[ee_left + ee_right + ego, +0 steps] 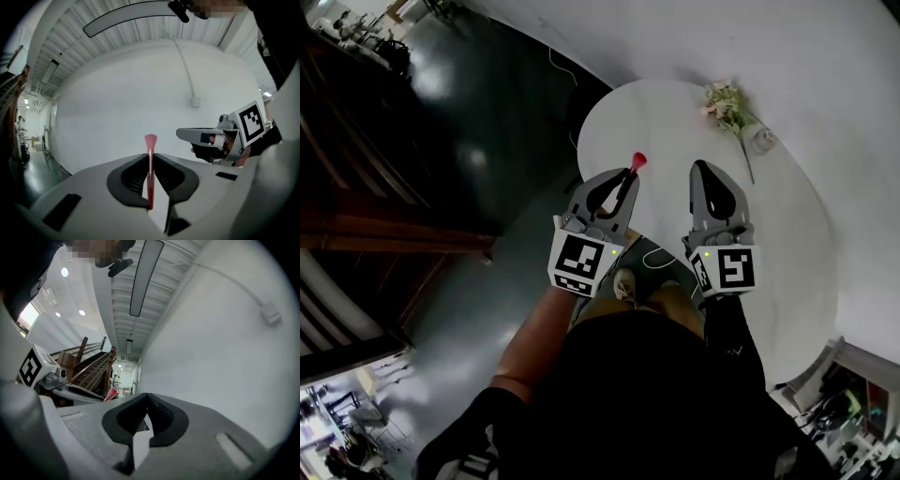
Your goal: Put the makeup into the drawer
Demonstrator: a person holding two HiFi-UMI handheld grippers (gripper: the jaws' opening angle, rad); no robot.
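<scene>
A thin makeup brush with a pink-red tip sticks out of my left gripper, which is shut on its stem. In the left gripper view the brush stands upright between the dark pads, its tip above them. My right gripper is held beside it on the right, shut and empty. In its own view the right gripper has its pads together with nothing between them. The left gripper and the brush tip show at that view's left. Both grippers point level over the near edge of a round white table. No drawer is in view.
A sprig of pale flowers and a small glass vase lie at the table's far side. A dark shiny floor spreads to the left, with a wooden staircase beyond it. A white wall faces both grippers.
</scene>
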